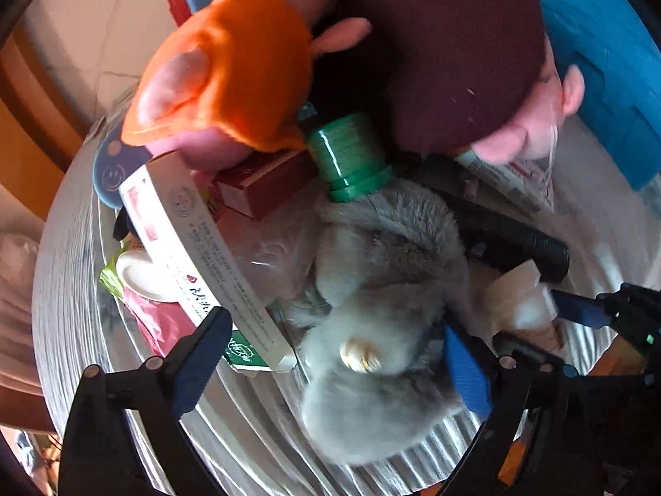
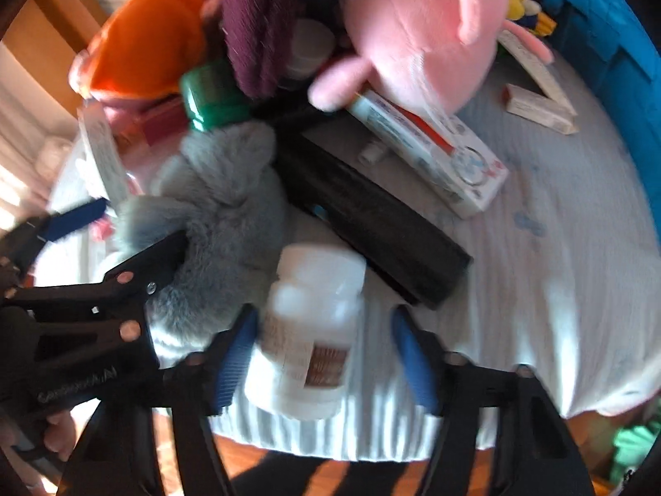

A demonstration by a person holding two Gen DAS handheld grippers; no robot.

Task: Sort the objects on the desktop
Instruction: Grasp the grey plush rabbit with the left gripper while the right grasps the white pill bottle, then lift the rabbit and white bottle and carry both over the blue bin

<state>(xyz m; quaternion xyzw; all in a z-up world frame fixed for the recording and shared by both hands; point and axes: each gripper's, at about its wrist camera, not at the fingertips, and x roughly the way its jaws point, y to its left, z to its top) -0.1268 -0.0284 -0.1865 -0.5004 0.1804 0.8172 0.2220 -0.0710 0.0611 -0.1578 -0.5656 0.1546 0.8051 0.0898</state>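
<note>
My left gripper [image 1: 330, 355] is open, its blue pads on either side of a grey plush toy [image 1: 372, 310] lying on the white ribbed cloth [image 1: 248, 425]. The same plush [image 2: 215, 206] shows in the right wrist view with the left gripper's black finger against it. My right gripper [image 2: 326, 355] is open around a white pill bottle [image 2: 310, 330] lying on the cloth; its left pad [image 2: 235, 363] is close to the bottle, the right pad [image 2: 413, 363] stands apart.
A pink pig plush [image 2: 413, 41] in maroon and orange, a green-capped bottle [image 1: 351, 157], a black case [image 2: 372, 215], a toothpaste box [image 2: 433, 153], a long white box [image 1: 198, 256], a red box [image 1: 264, 186] and a blue bin [image 2: 611, 66] crowd the table.
</note>
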